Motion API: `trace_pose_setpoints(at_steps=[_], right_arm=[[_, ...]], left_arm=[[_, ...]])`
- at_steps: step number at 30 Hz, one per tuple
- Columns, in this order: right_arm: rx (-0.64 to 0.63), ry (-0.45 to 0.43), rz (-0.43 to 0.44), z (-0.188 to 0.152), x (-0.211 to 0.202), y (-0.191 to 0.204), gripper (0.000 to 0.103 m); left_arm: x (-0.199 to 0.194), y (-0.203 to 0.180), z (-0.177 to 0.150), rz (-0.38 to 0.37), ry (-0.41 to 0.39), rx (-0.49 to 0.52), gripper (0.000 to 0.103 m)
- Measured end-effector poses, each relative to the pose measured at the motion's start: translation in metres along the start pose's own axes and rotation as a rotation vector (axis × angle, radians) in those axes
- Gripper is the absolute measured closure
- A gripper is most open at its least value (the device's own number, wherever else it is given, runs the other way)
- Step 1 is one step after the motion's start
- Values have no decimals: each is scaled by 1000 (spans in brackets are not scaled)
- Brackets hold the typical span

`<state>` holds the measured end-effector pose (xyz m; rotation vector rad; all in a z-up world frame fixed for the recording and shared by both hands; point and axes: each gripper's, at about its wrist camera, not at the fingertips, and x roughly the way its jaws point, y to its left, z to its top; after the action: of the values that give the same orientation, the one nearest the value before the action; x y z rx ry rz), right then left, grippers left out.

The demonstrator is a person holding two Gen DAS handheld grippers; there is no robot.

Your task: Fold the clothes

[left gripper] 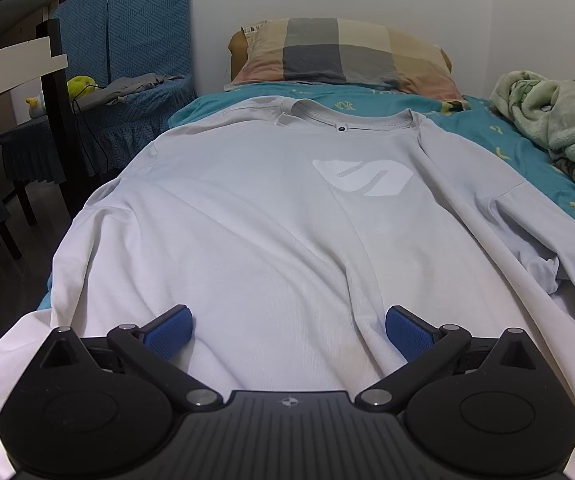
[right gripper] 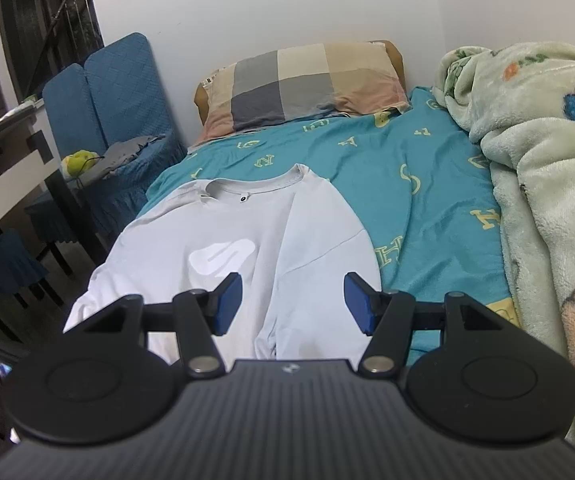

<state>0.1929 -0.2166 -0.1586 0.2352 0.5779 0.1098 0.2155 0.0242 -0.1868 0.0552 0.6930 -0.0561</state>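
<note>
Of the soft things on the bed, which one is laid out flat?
The white shirt, spread flat front-up on the sheet. The green blanket is bunched up, and the checked pillow sits plump at the head.

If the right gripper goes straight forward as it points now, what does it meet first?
Most likely the white shirt: the open right gripper points over its sleeve side. Depth is unclear; the teal sheet follows.

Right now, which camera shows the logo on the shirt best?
The left wrist view: the logo on the shirt is large, central and unblocked. In the right wrist view it is smaller and paler.
</note>
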Motion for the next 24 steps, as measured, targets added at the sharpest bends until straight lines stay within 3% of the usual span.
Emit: trace_pose_setpoints(at_steps=[24], right_arm=[[10,5,9,-3,0,1,44]], left_arm=[[1,-2,0,2,0,0,0]])
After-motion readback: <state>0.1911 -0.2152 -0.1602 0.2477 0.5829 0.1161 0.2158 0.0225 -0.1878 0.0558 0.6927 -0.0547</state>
